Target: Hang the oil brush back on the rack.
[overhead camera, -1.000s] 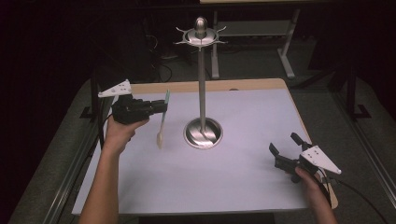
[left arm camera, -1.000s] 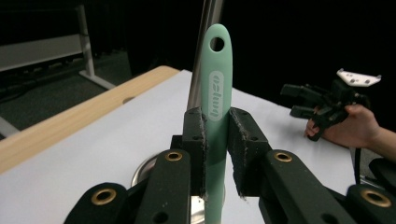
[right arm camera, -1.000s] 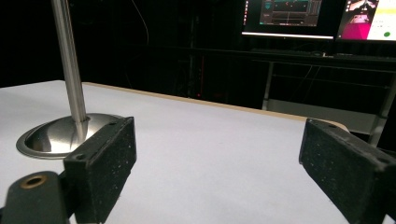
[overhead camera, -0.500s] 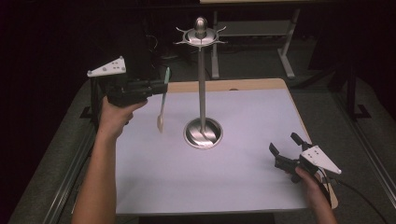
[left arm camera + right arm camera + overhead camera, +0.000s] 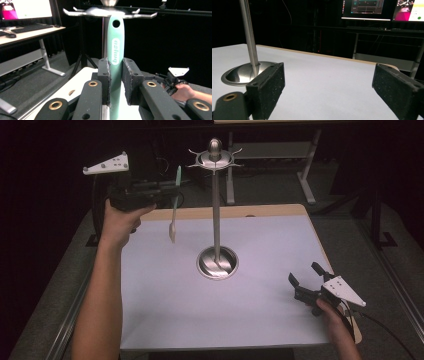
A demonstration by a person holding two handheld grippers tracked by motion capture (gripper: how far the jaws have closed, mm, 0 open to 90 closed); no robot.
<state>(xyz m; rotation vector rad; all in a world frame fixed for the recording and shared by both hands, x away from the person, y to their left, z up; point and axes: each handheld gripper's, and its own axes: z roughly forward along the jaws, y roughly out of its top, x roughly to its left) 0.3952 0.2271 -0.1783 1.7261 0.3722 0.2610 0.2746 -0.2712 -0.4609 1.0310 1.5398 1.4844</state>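
A mint-green handled spatula [image 5: 174, 215] hangs blade-down with my left gripper [image 5: 175, 195] shut on its handle, held high at the left of the metal stand [image 5: 216, 210]. In the left gripper view the handle [image 5: 115, 50] stands upright between the pads, its hanging hole just below the stand's hooked top rack [image 5: 110, 12]. The rack [image 5: 215, 157] crowns a thin pole rising from a round base [image 5: 217, 262]. My right gripper [image 5: 304, 275] rests low at the table's front right, open, nothing between its pads [image 5: 267, 87]. It faces the stand's base [image 5: 244, 72].
A white mat [image 5: 225, 320] covers the wooden table [image 5: 260, 211]. Dark floor, desk legs and a second desk with a monitor [image 5: 25, 10] lie beyond. Monitors [image 5: 367, 8] glow behind the table's far edge. The right hand [image 5: 183, 91] shows far off in the left gripper view.
The left hand has risen with the spatula, bringing its handle up near the rack's height. The right hand and its gripper have stayed in place.
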